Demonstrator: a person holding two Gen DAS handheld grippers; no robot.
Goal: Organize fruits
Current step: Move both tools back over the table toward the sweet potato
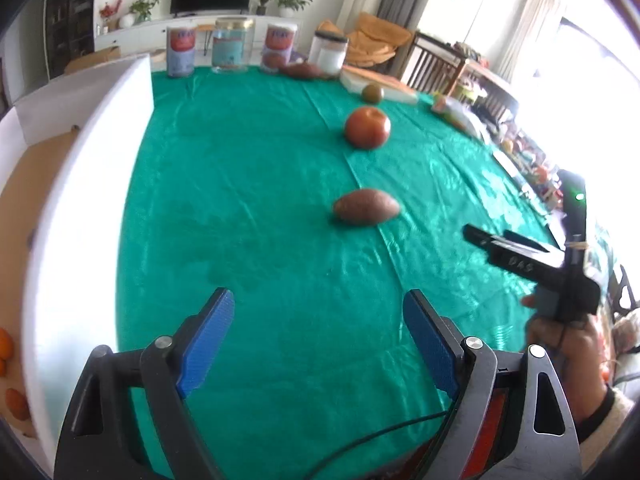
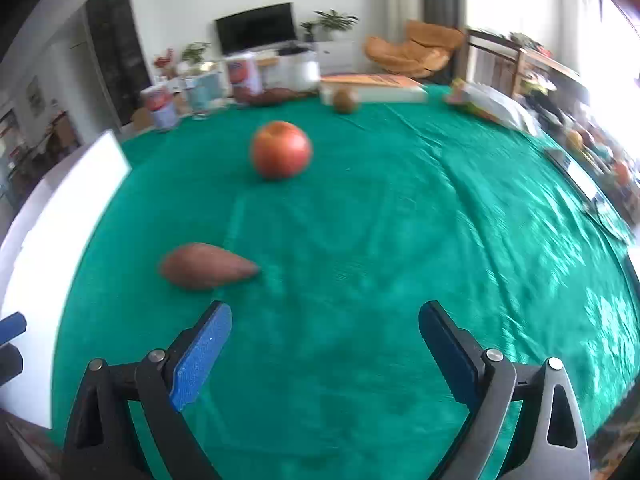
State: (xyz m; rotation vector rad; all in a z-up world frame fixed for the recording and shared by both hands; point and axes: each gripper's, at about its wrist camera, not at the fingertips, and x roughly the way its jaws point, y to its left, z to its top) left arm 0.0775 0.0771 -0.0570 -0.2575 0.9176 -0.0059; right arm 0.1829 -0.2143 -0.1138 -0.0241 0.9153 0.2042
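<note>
Left wrist view, far left: a white box [image 1: 80, 184] rises along the edge of the frame, and orange fruit [image 1: 6, 348] shows behind its wall at lower left, so I judge it to be where the fruit gets sorted. Across the bottom, the left gripper [image 1: 320, 340] hangs with its blue pads wide apart and only green cloth [image 1: 240, 200] between them; it grasps nothing. Right of centre, three pieces lie in a loose line running up the frame: a brown pointed fruit [image 1: 366, 207] nearest, an apple [image 1: 367, 127] beyond it, and a small greenish fruit [image 1: 373, 93] near the far edge, all apart from each other and from both tools. Along the top, cans and jars [image 1: 234, 46] stand clear of the work area. At the right edge, a hand [image 1: 560, 336] holds the right gripper [image 1: 496, 240], seen side-on above the cloth. Right wrist view, left to right: the box wall, then the brown fruit [image 2: 208, 266] just above the left pad, the apple [image 2: 281, 155] higher, near centre, and the small fruit [image 2: 344, 100] by a flat white slab [image 2: 380, 90]. The right gripper [image 2: 324, 352] is likewise spread wide and empty. Both tools seem readied for a pick, the brown fruit being the closest candidate.
</note>
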